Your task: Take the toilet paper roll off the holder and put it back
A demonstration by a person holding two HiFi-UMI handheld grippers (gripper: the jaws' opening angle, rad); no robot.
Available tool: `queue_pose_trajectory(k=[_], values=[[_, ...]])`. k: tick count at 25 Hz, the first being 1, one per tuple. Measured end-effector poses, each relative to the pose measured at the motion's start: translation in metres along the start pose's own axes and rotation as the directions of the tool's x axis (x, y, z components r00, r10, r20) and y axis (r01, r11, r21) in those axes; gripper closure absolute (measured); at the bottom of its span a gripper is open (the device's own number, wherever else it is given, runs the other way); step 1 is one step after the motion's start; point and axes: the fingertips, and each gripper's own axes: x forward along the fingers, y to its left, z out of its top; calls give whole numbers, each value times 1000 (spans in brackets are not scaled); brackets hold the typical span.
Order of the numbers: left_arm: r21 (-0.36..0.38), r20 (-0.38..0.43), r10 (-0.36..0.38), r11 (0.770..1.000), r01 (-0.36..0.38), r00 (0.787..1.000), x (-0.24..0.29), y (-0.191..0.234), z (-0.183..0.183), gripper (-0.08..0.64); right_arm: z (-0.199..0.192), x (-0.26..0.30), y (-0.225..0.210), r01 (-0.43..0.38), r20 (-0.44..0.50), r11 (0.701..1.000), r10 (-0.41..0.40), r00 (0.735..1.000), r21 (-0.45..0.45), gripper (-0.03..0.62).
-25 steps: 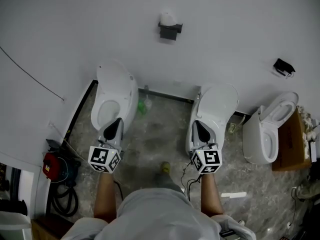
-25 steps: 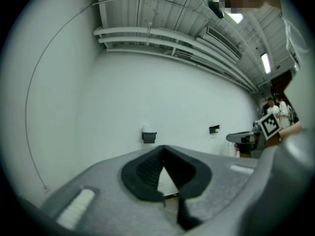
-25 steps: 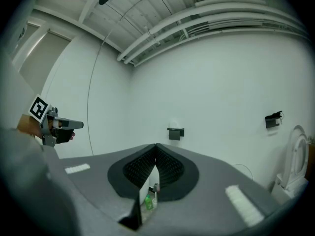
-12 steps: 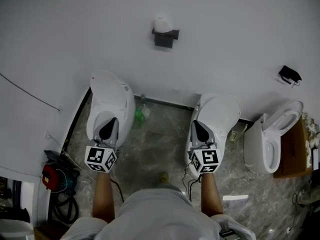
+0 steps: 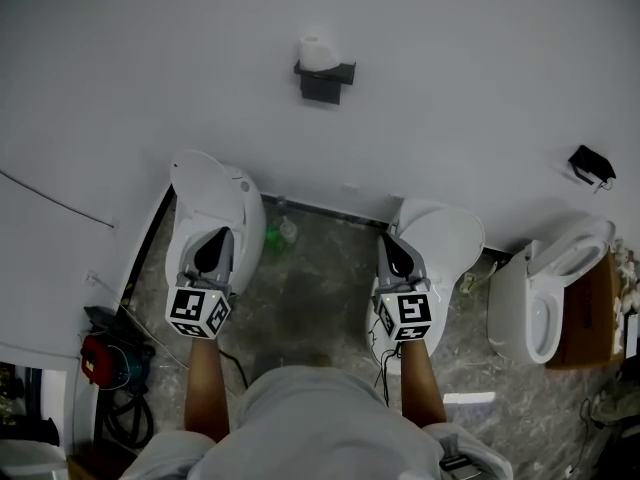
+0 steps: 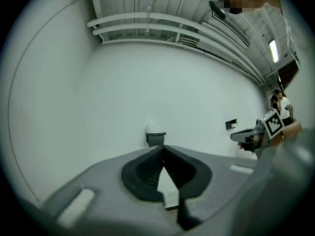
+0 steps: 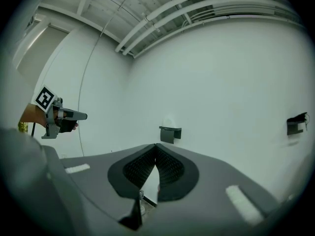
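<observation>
A white wall (image 5: 480, 58) is viewed from steeply above. A black holder (image 5: 322, 80) is fixed to it, and a white toilet paper roll (image 5: 319, 52) is seated on top of the holder. Well below, two tools are held forward by a person in a grey top (image 5: 330, 418). The left tool (image 5: 218, 240) is pointed over a white toilet (image 5: 240, 193), the right tool (image 5: 388, 244) over a second toilet (image 5: 450, 233); both pairs of jaws are drawn together. A third toilet (image 5: 545, 288) is placed further right, below a second holder (image 5: 592, 165). A small green container (image 5: 273, 240) is stood on the grey stone floor (image 5: 310, 288) between the first two toilets.
</observation>
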Motion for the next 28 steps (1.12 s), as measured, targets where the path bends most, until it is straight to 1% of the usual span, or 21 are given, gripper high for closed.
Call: queue_pose_trajectory(k=[6, 13, 22, 28], values=[[11, 2, -35, 999, 35, 999, 57, 11, -6, 561, -3, 48, -26, 13, 11, 1000, -14, 1000, 8, 594], [1, 19, -72, 997, 72, 997, 131, 48, -9, 561, -4, 118, -50, 51, 12, 999, -51, 999, 17, 594], [0, 14, -151, 988, 151, 988, 242, 111, -7, 561, 10, 230, -82, 118, 17, 992, -119, 993, 39, 594], [-12, 17, -192, 981, 192, 981, 305, 159, -10, 561, 20, 303, -87, 148, 20, 989, -148, 989, 32, 594]])
